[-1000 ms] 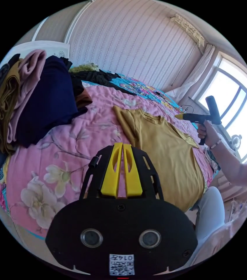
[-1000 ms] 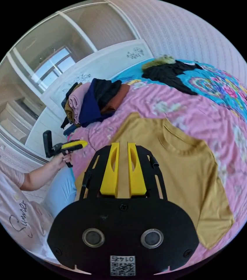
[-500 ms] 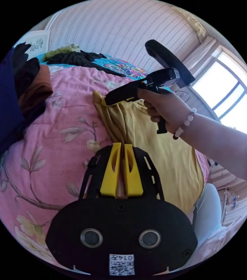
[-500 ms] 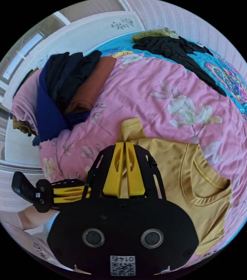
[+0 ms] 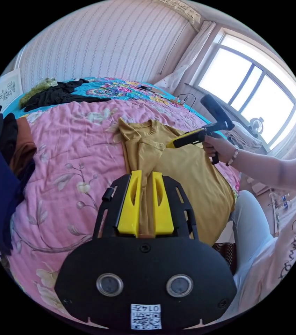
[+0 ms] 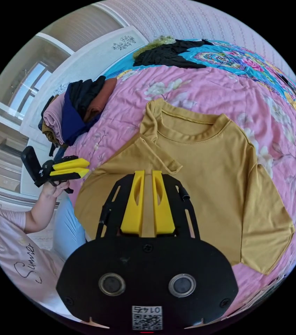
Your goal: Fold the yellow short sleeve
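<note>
A yellow short-sleeve T-shirt [image 6: 203,167] lies face up on a pink floral quilt [image 5: 67,167], one sleeve folded in across its chest, as a person works over it with a handheld gripper in each hand. In the right gripper view, the right gripper [image 6: 147,204] hovers above the shirt with the folded sleeve just ahead of its tips; its yellow jaws stand a narrow gap apart with nothing between them, and the collar lies farther out, beyond the fold. The left gripper [image 6: 71,167] shows off to that gripper's left, beyond the shirt's edge, its jaws slightly parted and empty. In the left gripper view, the shirt [image 5: 186,171] stretches away from the left gripper [image 5: 144,206], whose jaws frame a strip of yellow cloth without closing on it, while the right gripper [image 5: 175,142] hangs over the chest, to the right and ahead. A pile of folded clothes [image 6: 74,111] sits well off to the left on the quilt, and a black garment [image 6: 170,54] lies at the far side on a turquoise cover [image 6: 231,56].
</note>
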Action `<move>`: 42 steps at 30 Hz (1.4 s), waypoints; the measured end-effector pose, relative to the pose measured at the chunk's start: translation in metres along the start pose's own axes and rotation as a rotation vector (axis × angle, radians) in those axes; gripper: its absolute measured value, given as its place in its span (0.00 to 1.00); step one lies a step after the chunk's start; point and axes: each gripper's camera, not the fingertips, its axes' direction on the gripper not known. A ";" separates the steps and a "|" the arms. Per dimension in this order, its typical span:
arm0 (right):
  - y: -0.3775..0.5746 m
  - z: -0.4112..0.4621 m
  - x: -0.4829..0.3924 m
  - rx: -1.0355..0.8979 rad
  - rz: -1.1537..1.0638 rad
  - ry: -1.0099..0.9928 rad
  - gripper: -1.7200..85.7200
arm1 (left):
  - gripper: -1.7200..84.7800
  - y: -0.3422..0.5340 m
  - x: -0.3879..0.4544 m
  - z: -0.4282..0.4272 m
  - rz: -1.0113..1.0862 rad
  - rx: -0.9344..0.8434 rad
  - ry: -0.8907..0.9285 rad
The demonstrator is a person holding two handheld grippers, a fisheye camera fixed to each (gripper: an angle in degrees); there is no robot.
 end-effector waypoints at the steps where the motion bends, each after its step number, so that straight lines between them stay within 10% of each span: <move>1: 0.000 -0.003 0.000 0.011 0.008 -0.005 0.07 | 0.08 -0.003 -0.003 0.002 0.000 -0.012 0.006; 14: -0.027 -0.005 0.000 -0.015 0.172 0.013 0.08 | 0.06 -0.038 -0.015 0.085 0.143 -0.254 -0.062; 30: -0.139 -0.029 -0.160 0.093 -0.197 -0.347 0.03 | 0.01 0.153 -0.072 -0.067 -0.223 0.247 -0.137; 42: -0.225 0.068 -0.322 -0.060 -0.373 -0.326 0.03 | 0.01 0.263 -0.134 -0.119 -0.500 0.308 -0.300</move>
